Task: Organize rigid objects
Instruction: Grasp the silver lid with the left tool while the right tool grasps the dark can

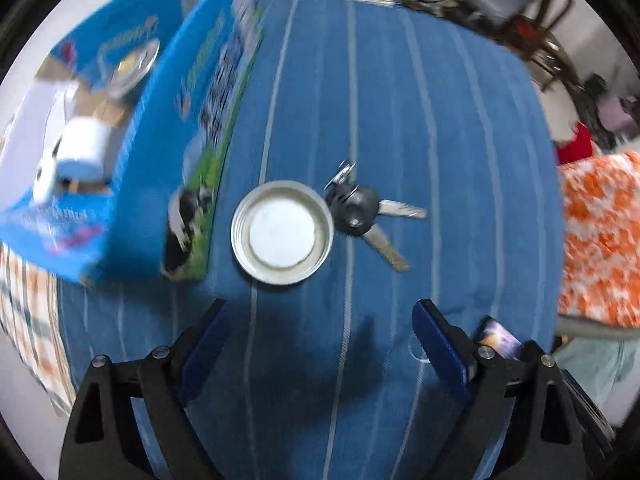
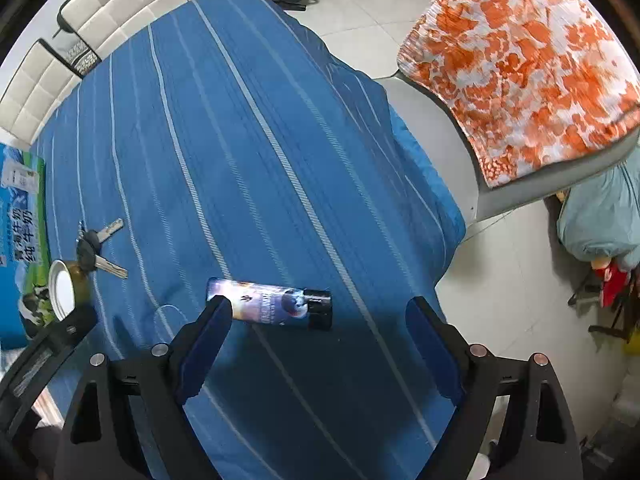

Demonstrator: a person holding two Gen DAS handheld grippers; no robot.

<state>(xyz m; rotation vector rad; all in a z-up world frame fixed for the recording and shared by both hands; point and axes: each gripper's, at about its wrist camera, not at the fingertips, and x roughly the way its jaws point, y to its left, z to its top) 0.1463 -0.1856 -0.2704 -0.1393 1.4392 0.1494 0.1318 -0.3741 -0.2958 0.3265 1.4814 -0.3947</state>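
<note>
printed can (image 2: 269,306) on its side just ahead of open right gripper (image 2: 320,316)

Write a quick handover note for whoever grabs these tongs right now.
Left tongs: open, empty, above the tin and keys.
Right tongs: open, empty, over the can lying on its side.
All three sit on the blue cloth; the tin stands beside the milk box.
Done: nothing picked up yet.
Left: tin, keys and can, likely into the box.
</note>
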